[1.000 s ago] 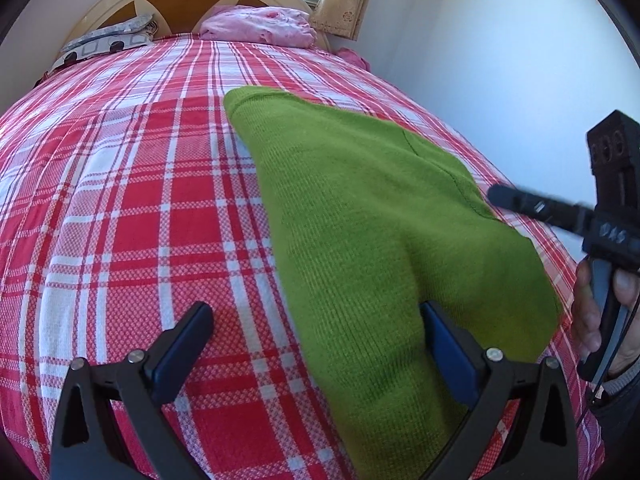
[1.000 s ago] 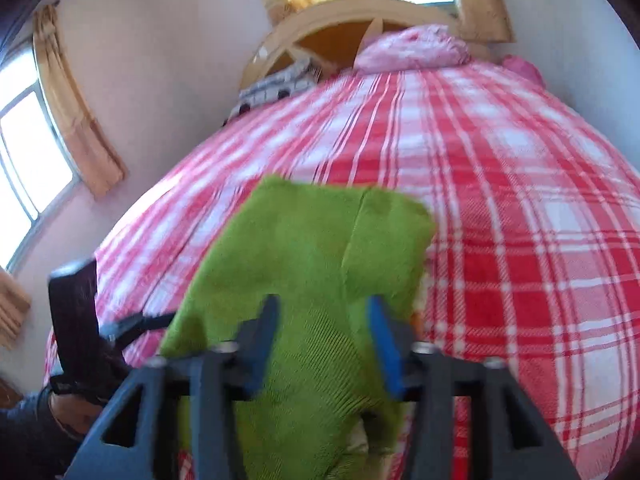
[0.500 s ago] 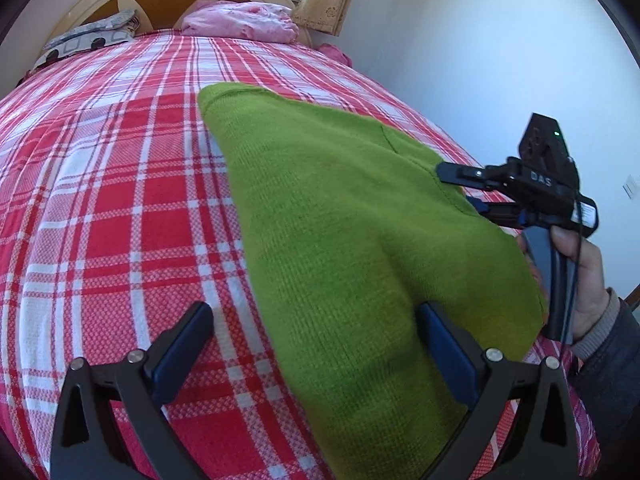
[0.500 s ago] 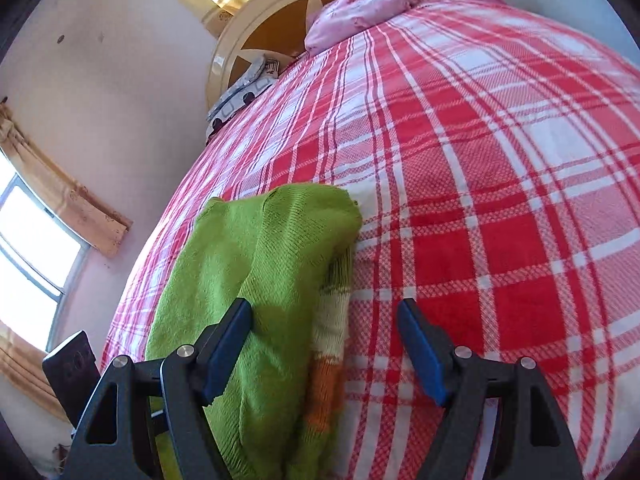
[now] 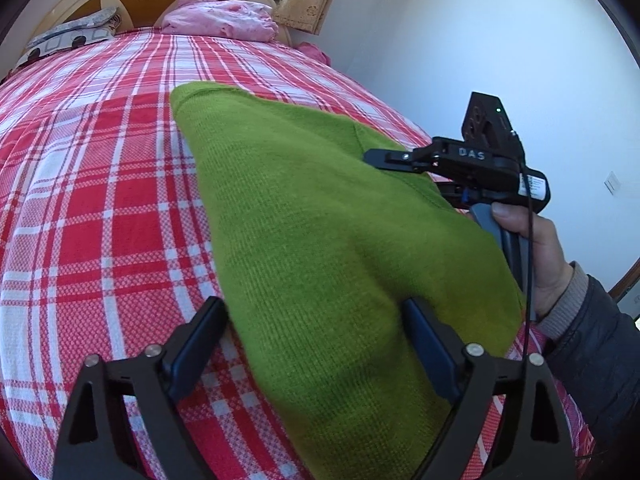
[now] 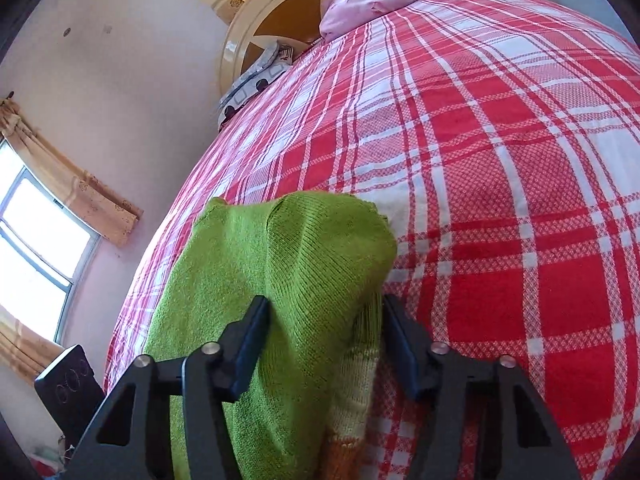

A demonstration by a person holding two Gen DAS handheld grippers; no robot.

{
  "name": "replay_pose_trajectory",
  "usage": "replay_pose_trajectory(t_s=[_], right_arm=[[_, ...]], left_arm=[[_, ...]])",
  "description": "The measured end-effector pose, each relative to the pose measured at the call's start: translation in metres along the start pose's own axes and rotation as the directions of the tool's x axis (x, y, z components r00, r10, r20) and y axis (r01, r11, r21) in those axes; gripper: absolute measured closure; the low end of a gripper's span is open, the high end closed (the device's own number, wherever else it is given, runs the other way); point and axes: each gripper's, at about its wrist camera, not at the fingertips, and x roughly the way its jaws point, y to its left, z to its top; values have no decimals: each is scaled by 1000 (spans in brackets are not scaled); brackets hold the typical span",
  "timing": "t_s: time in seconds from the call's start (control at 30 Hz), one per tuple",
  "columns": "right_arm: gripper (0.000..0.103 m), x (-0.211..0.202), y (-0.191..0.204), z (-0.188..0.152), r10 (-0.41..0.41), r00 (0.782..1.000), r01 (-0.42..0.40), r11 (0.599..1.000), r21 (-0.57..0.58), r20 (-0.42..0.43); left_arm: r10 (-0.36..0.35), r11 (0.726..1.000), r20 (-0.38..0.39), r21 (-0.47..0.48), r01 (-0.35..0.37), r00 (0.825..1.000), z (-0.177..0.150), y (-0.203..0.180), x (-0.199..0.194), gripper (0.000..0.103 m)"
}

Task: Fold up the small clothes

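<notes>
**Soft knit, both grippers closing in**

Your green sweater point(image 5: 320, 240) lies along the right edge of the bed point(image 5: 100, 200), folded over. It is soft and limp, so take it at the doubled edges. Your left gripper point(image 5: 316, 340) and right gripper point(image 6: 324, 336) are both closing around bunched knit, neither yet visibly pinching.

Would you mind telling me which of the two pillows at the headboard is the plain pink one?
It is the pink pillow lying nearer the curtain corner. The other pillow, at the headboard's opposite end, is grey-white with dark printed shapes.
</notes>
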Motion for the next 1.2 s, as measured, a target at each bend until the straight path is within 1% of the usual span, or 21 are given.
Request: replay_pose_trajectory(t_s=[0.03,0.07,0.1,0.13,0.17,0.2,0.27,0.37,0.47,0.7,0.97,1.2], right_arm=[[52,-1,-2,-1,5,1000,-5,1000,6,3],[56,-2,-3,-1,10,1000,-10,1000,15,6],[64,-3,-3,-2,12,1000,-12,1000,17,9],[70,-6,0,-3,13,1000,-13,1000,5,15],[74,-8,7,-6,20,1000,-20,1000,-20,19],[75,-12,15,-8,10,1000,-8,999,-46,30],[76,-17,24,-12,-4,999,6,999,-48,46],[77,-25,32,-18,2,997,1,1000,-30,80],[77,-35,41,-26,11,996,-7,999,-37,94],[78,-56,71,-47,67,990,-59,996,-68,124],[78,-51,115,-71,151,984,-140,985,-105,99],[78,-26,158,-86,217,975,-209,967,-143,45]], left_arm=[[-12,1000,-2,2,12,1000,0,-1,0,19],[-17,1000,-3,3,17,1000,0,-1,0,25],[-26,1000,-2,4,26,1000,0,-2,-1,28],[-34,999,3,4,34,999,0,-3,-3,37],[-31,999,9,10,31,999,0,-5,-5,46],[-26,1000,12,16,26,1000,0,-6,-8,50],[-11,1000,16,18,11,1000,-1,-10,-13,56],[5,1000,19,4,-5,1000,-4,-14,-21,60],[-1,1000,34,-2,1,999,-9,-17,-34,62],[-1,1000,66,19,-1,998,-29,-23,-71,64],[41,999,90,10,-43,995,-44,-13,-114,64],[111,994,120,-32,-108,987,-66,1,-149,64]])
